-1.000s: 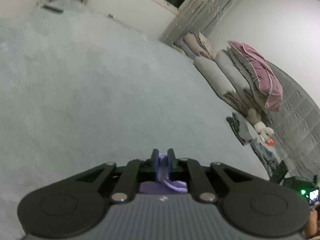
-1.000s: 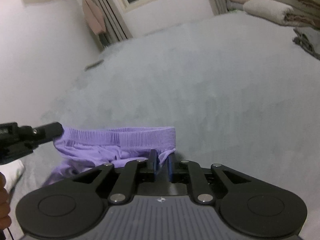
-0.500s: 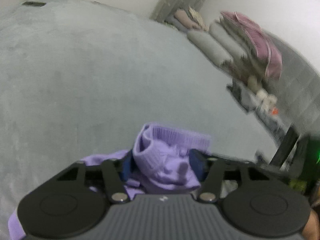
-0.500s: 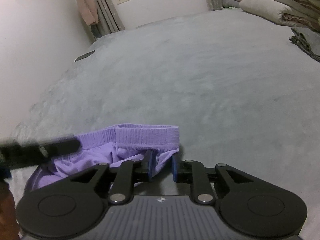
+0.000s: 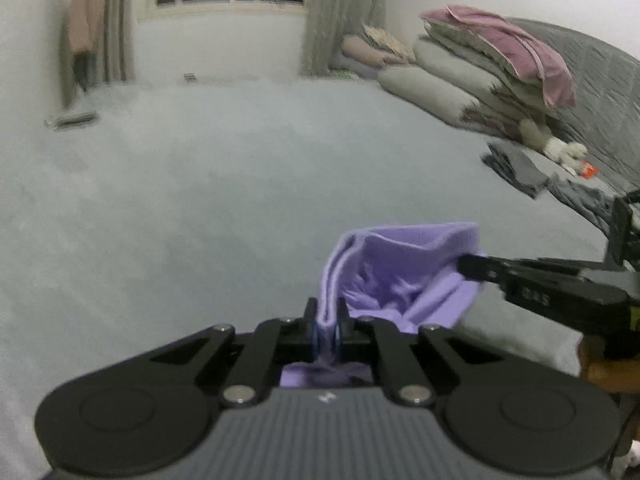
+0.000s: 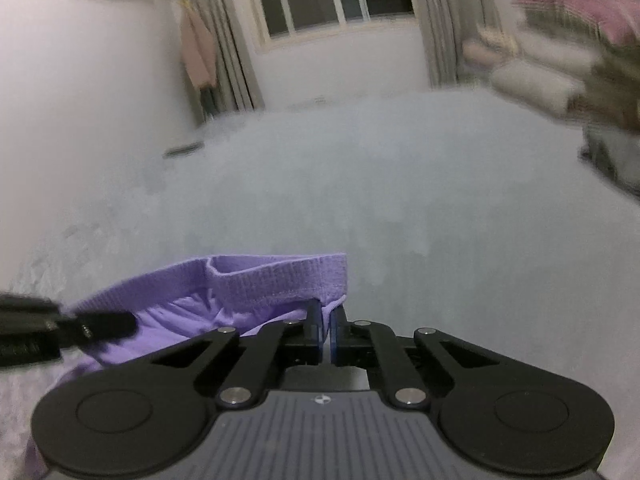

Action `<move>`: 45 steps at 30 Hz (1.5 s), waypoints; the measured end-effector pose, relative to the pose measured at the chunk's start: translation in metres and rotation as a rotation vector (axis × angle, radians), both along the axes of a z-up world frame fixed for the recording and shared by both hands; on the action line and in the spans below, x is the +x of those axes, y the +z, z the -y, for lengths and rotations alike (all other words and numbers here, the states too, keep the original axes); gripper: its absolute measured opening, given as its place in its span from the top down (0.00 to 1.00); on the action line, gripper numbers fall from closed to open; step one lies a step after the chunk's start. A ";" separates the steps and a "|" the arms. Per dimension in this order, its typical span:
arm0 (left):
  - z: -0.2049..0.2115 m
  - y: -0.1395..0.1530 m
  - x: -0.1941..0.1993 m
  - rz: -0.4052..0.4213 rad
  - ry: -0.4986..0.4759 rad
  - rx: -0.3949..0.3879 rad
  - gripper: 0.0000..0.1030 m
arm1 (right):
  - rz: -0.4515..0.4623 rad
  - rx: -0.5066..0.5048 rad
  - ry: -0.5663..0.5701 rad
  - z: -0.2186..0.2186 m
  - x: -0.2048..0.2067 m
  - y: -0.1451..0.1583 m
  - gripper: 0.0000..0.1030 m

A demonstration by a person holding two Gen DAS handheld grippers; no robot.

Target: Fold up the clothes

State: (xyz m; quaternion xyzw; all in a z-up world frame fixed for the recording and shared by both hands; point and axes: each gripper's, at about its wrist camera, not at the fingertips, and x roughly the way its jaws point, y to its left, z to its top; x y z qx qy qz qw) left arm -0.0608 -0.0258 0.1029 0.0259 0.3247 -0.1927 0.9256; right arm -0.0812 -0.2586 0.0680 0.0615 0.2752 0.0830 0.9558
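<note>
Just above the near edge of the grey bed (image 5: 224,184): purple shorts (image 5: 400,280) held up by the ribbed waistband (image 6: 276,276), one end pinched in each tool. Left gripper (image 5: 326,326) with jaws clamped tight on a bunched bit of the band, right gripper (image 6: 325,330) with jaws pressed together on the far right corner of it. Rest of the fabric hanging loose and crumpled below, out of both views mostly. So no neat fold visible anywhere on these. Could be getting lifted to shake out flat, could be mid-fold carrying one edge over, hard to call from here. Either way, not a finished flat stack. Further off to the right: dark grey clothes (image 5: 520,168) lying rumpled near the piled bedding (image 5: 480,68), can't tell if folded. Everything blurry, especially the right view.
</note>
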 end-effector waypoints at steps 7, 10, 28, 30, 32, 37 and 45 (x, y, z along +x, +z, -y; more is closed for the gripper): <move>-0.049 0.072 -0.020 0.161 0.094 0.047 0.95 | 0.184 -0.051 0.063 -0.028 -0.017 0.037 0.96; -0.067 0.110 -0.027 0.239 0.129 0.063 0.95 | 0.229 -0.071 0.098 -0.050 -0.015 0.059 0.97; -0.101 0.322 -0.082 0.521 0.163 -0.082 0.95 | 0.578 -0.229 0.246 -0.116 -0.068 0.275 0.99; -0.105 0.331 -0.090 0.527 0.162 -0.090 0.95 | 0.543 -0.203 0.286 -0.122 -0.072 0.262 0.89; -0.108 0.341 -0.095 0.537 0.157 -0.100 0.95 | 0.489 -0.165 0.314 -0.128 -0.073 0.238 0.72; -0.112 0.372 -0.107 0.582 0.159 -0.164 0.95 | 0.381 -0.024 0.417 -0.129 -0.074 0.165 0.20; -0.109 0.411 -0.119 0.612 0.134 -0.298 0.95 | 0.198 -0.014 0.424 -0.138 -0.064 0.047 0.02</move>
